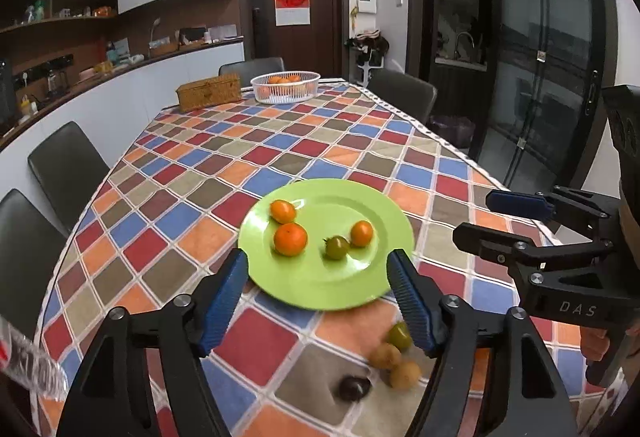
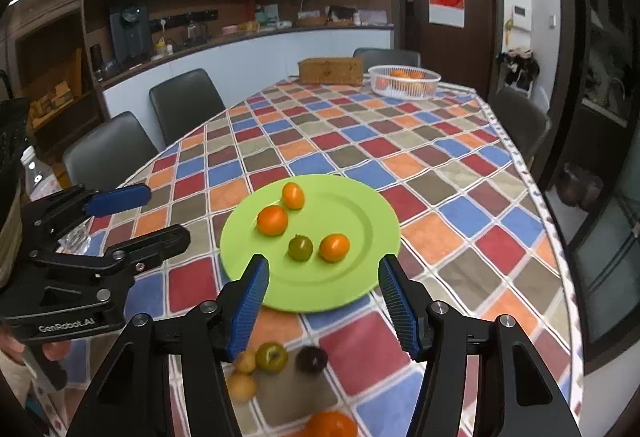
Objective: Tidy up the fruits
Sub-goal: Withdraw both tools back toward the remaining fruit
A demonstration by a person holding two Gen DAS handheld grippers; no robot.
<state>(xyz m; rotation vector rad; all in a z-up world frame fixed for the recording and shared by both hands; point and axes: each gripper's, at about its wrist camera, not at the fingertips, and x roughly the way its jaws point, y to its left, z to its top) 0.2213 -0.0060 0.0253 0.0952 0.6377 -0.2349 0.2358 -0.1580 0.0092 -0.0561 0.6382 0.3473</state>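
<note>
Fruit is sitting in two lots w/ the green plate (image 1: 352, 285) as landmark: three orange ones and a green one (image 1: 336, 247) on it, prob. already sorted. Loose pieces are lying on the cloth just on the plate's near side: a green fruit (image 2: 272, 356), a dark one (image 2: 312, 358), two tan ones, an orange one. Left gripper (image 1: 318, 297) and right gripper (image 2: 324, 301) are both hanging over the plate's near rim, jaws spread, pinching nothing, prob. between picks.

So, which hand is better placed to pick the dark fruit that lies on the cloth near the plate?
Probably the right. In its view the dark fruit lies between its open, empty jaws, below the plate. In the left view the same fruit also lies between open jaws, though nearer the right one.
</note>
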